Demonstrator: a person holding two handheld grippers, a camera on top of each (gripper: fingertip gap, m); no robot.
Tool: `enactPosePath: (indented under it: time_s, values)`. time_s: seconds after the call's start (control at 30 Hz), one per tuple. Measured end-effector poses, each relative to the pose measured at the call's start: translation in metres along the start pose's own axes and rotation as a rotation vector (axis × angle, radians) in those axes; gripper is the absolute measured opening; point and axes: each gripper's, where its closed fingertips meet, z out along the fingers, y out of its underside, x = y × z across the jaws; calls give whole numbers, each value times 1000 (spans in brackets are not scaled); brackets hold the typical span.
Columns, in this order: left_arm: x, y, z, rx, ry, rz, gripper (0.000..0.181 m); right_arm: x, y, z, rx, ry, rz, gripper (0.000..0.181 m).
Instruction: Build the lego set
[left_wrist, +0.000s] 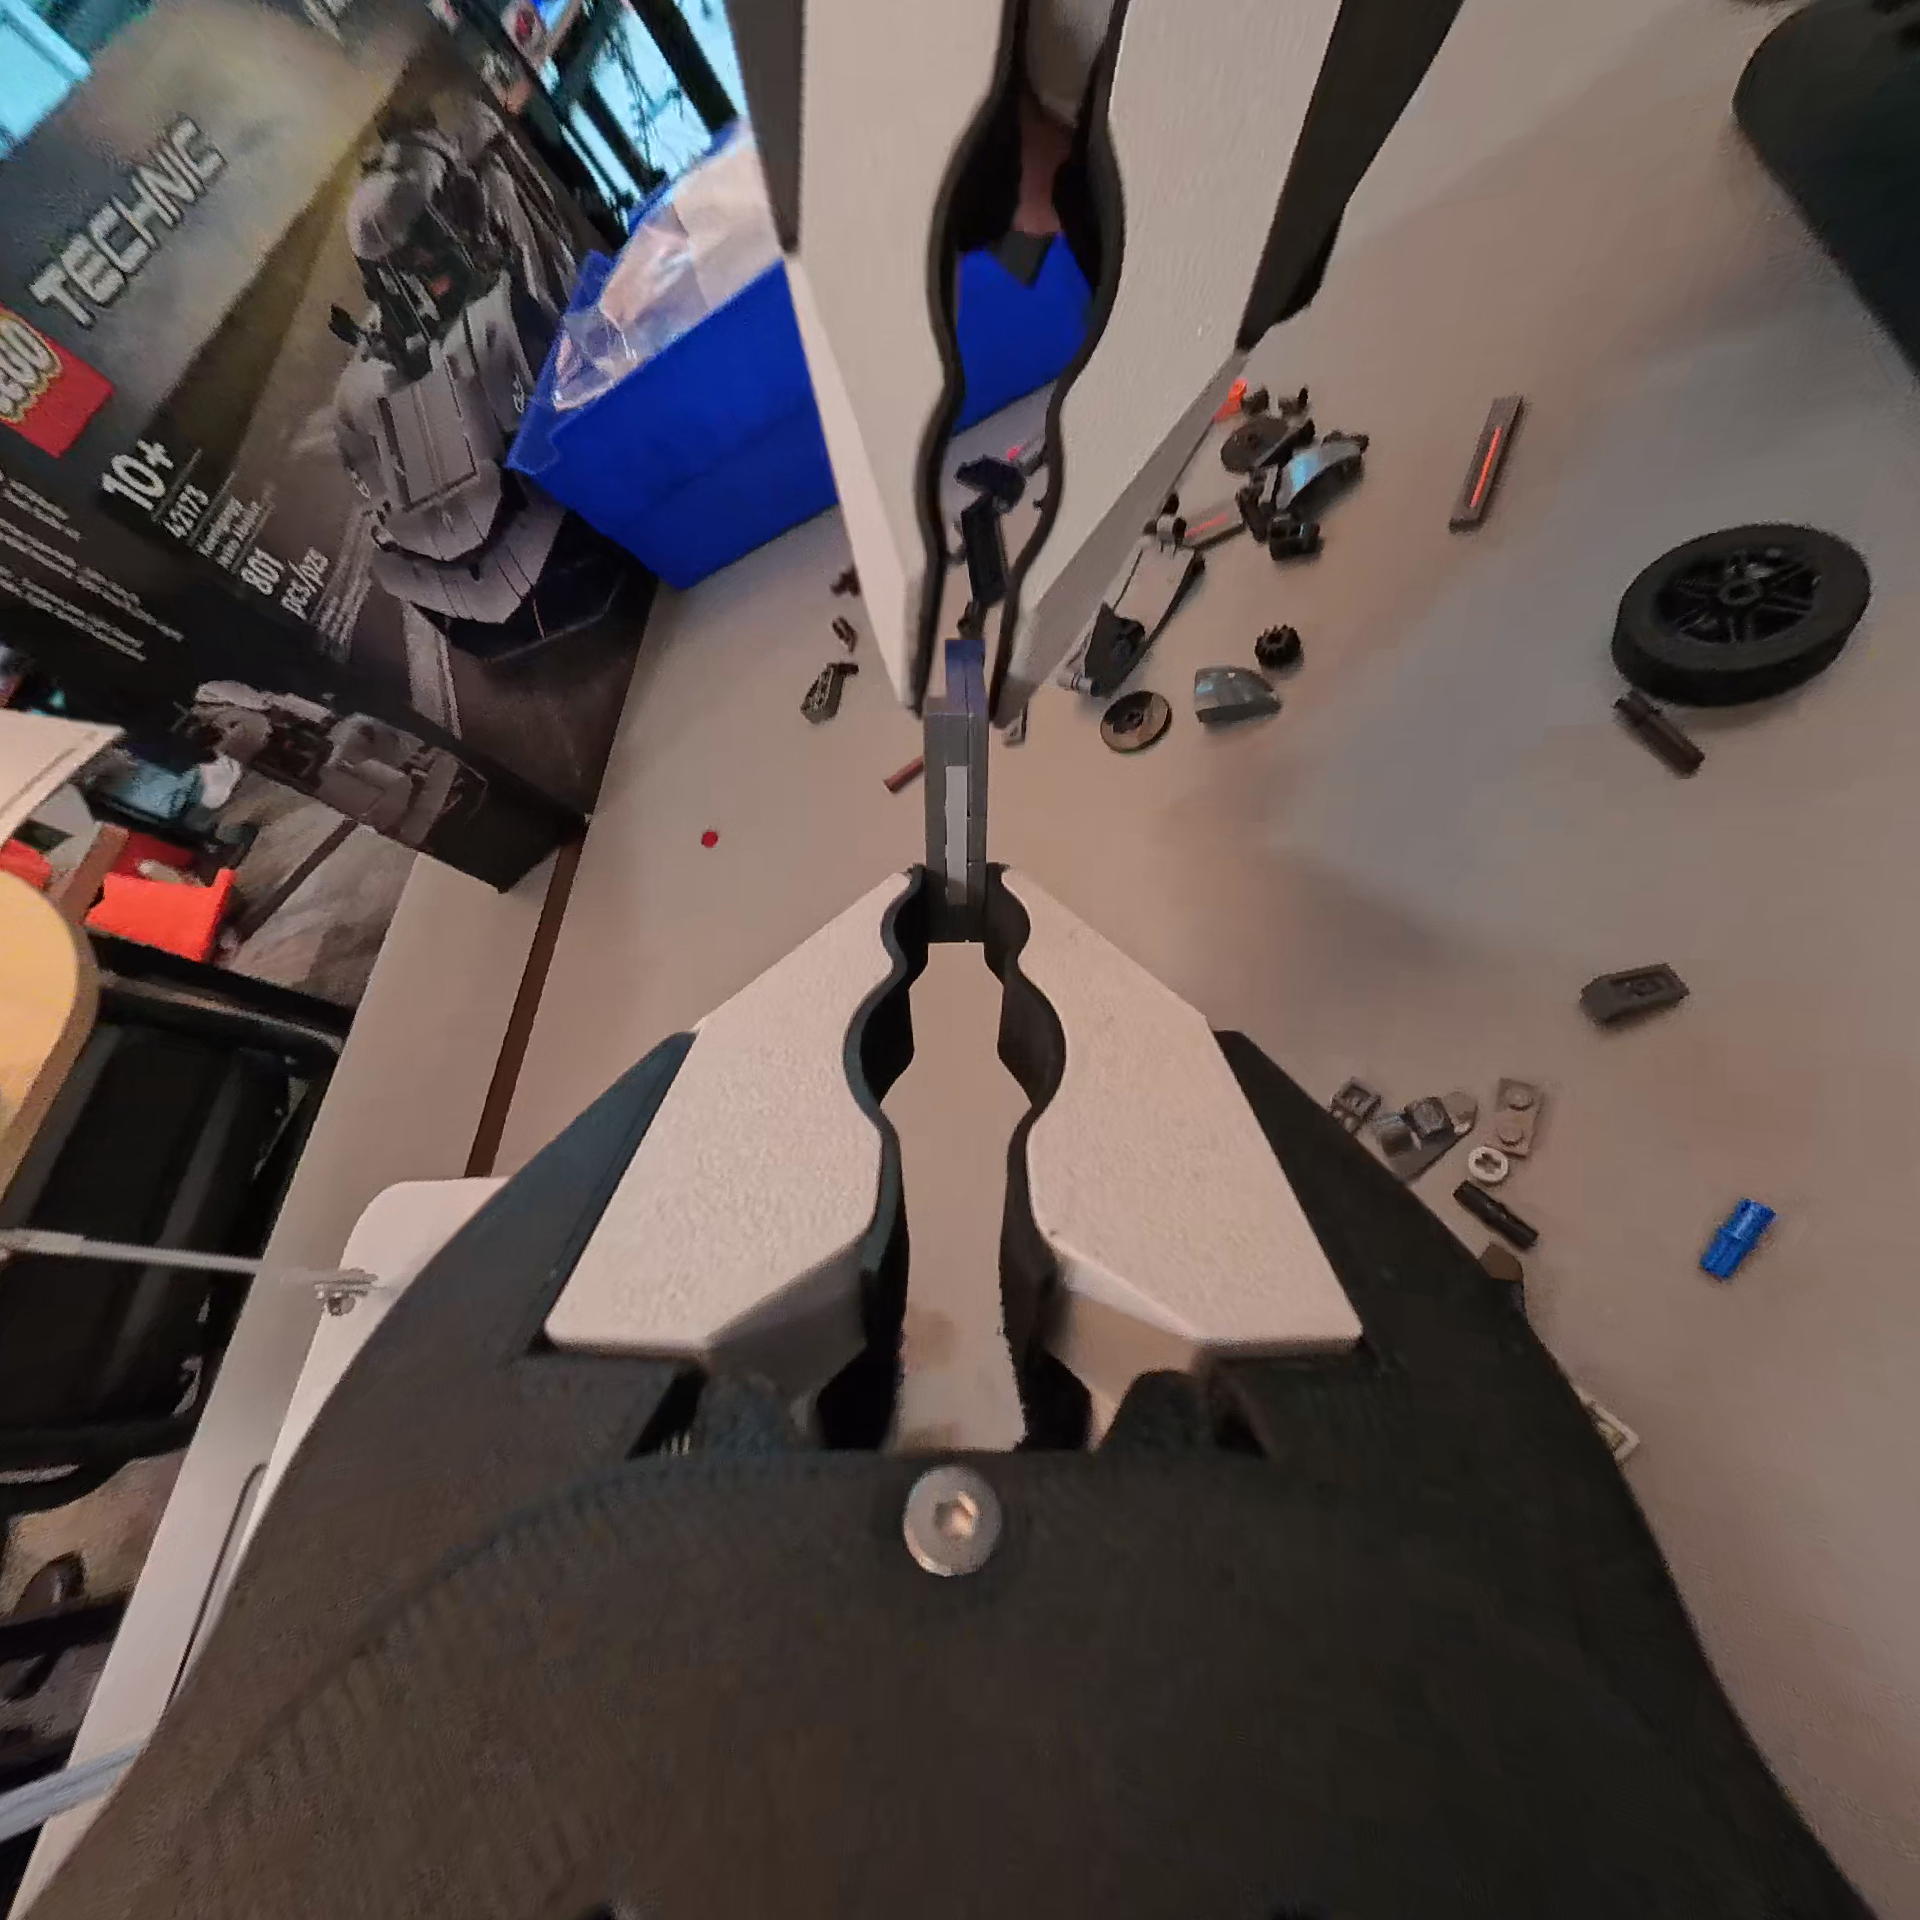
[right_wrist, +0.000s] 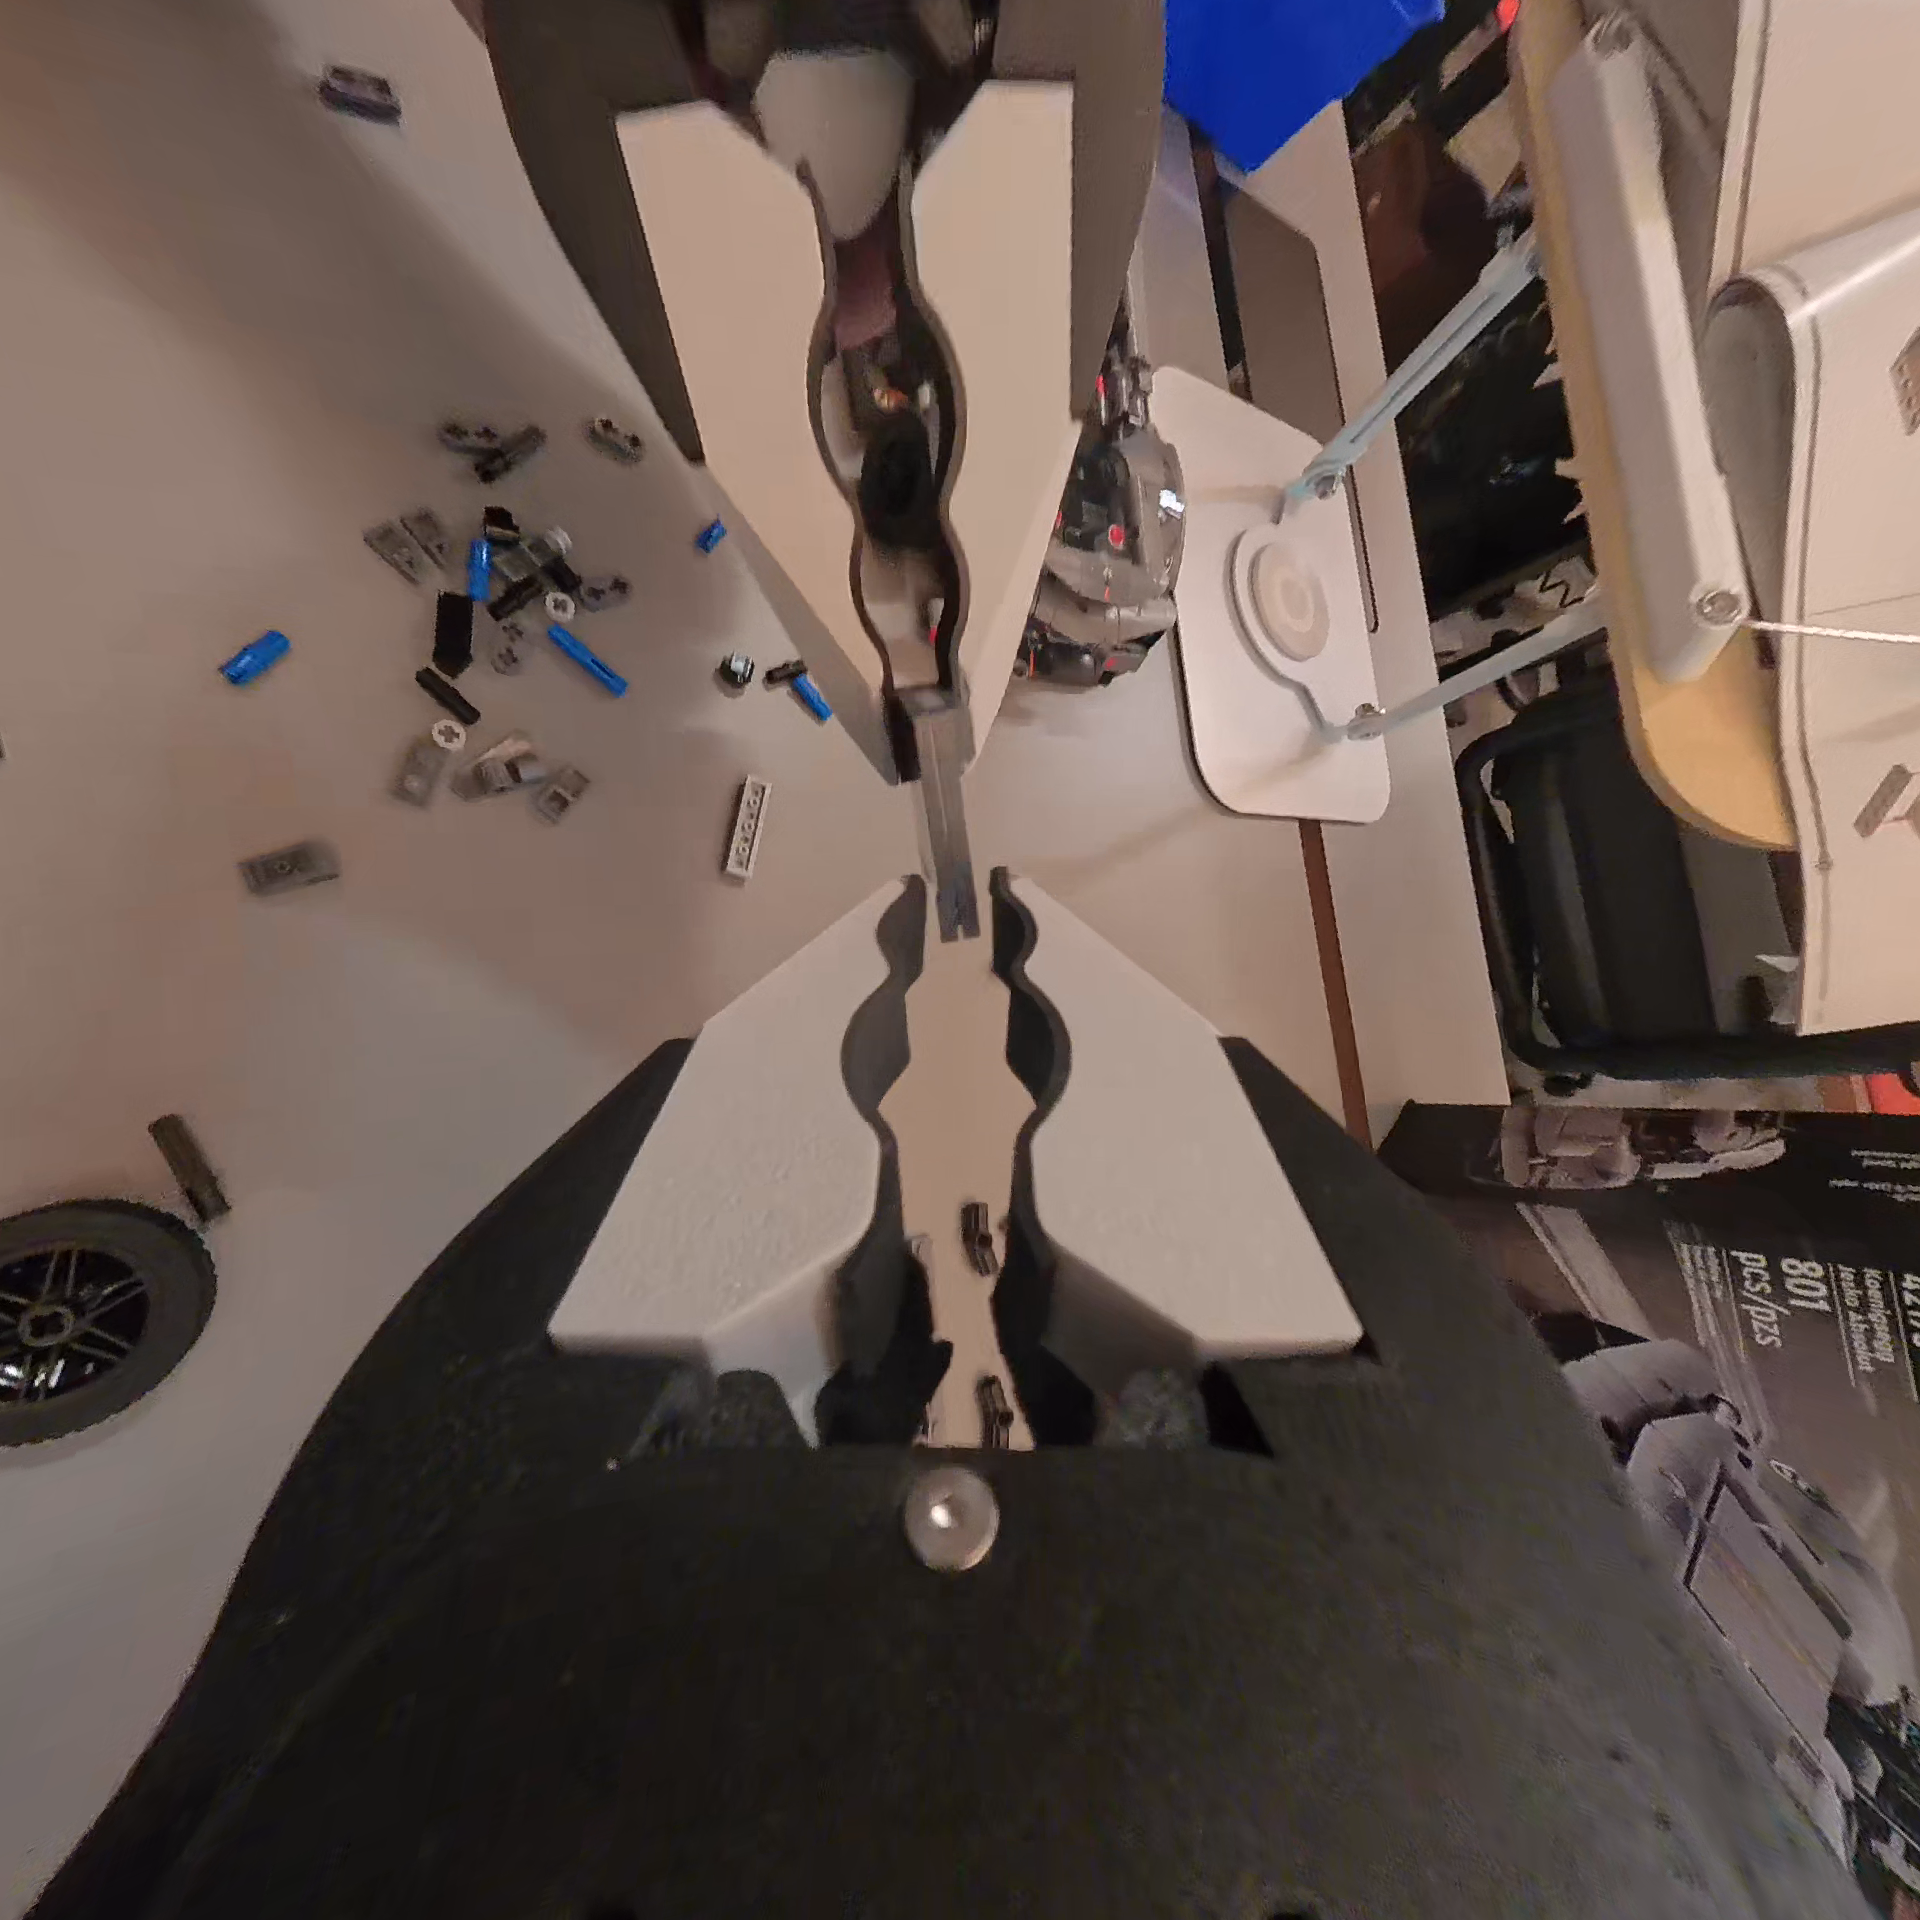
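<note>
Lego beam (left_wrist: 957, 800) spans both grippers above bare table (left_wrist: 1351, 831). Left gripper (left_wrist: 957, 904) clamps one end; right gripper (right_wrist: 957, 902), jaws narrowly parted, flanks the other.

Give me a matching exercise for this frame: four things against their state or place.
1 left hand-held gripper
2 right hand-held gripper
3 wheel
4 blue bin

a lying flat on the table
b next to the set's box
c shut on the grey piece
d open, fingertips either side of the grey piece's end

Pairs: 1-c; 2-d; 3-a; 4-b
</note>
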Motion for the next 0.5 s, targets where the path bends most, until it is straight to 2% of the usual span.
enactPosePath:
  time_s: [0.07,0.4,0.5]
  values:
    - [0,0,0,6,-7,18,7,-1,1,1,-4,5,-16,5]
    - [1,1,1,36,-11,46,8,-6,2,0,-107,20,-65,3]
    - [-2,-1,-1,50,-35,49,7,0,-3,-2,-80,56,-78,4]
